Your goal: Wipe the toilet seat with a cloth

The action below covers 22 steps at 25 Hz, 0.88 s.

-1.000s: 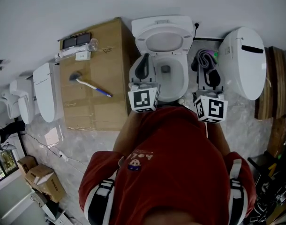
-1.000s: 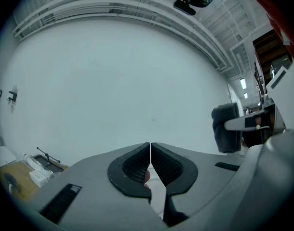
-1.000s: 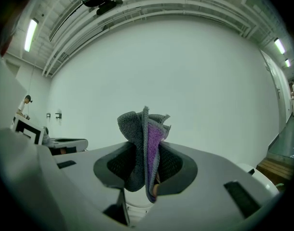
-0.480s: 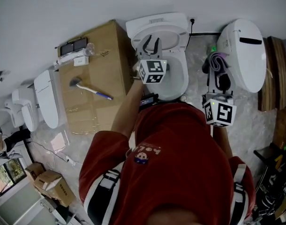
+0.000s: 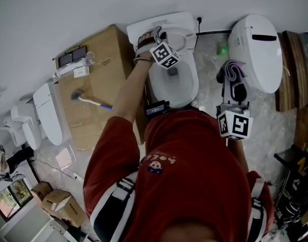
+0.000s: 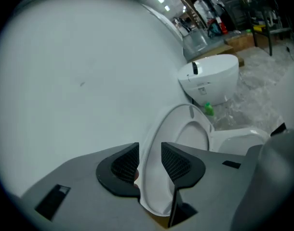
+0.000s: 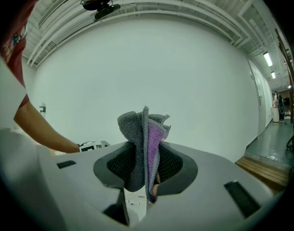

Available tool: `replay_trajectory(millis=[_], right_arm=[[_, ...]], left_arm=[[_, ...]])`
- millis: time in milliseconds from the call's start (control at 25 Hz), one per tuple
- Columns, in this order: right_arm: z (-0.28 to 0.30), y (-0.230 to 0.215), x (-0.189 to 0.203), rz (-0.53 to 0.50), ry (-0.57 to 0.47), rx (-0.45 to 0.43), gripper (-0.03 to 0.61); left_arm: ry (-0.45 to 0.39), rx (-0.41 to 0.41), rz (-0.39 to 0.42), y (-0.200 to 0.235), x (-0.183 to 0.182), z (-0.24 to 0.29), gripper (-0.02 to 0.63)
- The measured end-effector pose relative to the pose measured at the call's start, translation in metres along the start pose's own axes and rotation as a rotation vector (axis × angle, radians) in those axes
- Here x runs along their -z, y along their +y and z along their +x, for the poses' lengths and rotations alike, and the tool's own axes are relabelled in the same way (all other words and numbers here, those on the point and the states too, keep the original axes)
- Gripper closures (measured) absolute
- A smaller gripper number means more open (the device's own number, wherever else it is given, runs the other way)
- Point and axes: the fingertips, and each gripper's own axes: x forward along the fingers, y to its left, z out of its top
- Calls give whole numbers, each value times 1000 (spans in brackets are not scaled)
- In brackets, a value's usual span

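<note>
A white toilet (image 5: 190, 87) stands against the wall with its seat (image 5: 166, 30) raised. My left gripper (image 5: 153, 36) reaches to the top of that seat. In the left gripper view the seat's (image 6: 162, 129) white edge runs between the two pads of the left gripper (image 6: 149, 150). Its jaws have just been opening and stand apart around the edge. To the right of the bowl, my right gripper (image 5: 234, 84) is shut on a folded grey and purple cloth (image 5: 233, 68). The cloth (image 7: 144, 134) sticks up out of the right gripper (image 7: 146, 163).
A second white toilet (image 5: 257, 44) lies right of the cloth, with a green object (image 5: 222, 49) on the floor between. A cardboard box (image 5: 101, 115) on the left carries a brush (image 5: 91, 99). More white toilets (image 5: 45, 110) are farther left. Wooden boards (image 5: 288, 74) are at the right edge.
My left gripper went from the bowl's front left corner up and back to the raised seat, rolling as it went. The right gripper with the cloth shifted slightly.
</note>
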Motion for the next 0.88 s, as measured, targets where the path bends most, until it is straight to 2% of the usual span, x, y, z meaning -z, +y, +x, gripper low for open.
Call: replay_trajectory(millis=[160, 400, 480, 560, 880], right_arm=[[-3, -2, 2, -20, 13, 3, 469], [-1, -3, 4, -9, 30, 3, 469], [-1, -2, 4, -7, 25, -2, 469], [0, -2, 4, -7, 21, -7, 469], [3, 9, 5, -20, 23, -56, 469]], left_arm=[[56, 16, 61, -4, 10, 21, 460], [65, -17, 99, -3, 12, 23, 463], [54, -43, 96, -1, 9, 19, 481], [43, -66, 93, 2, 5, 15, 545], [36, -62, 82, -7, 5, 2, 557]])
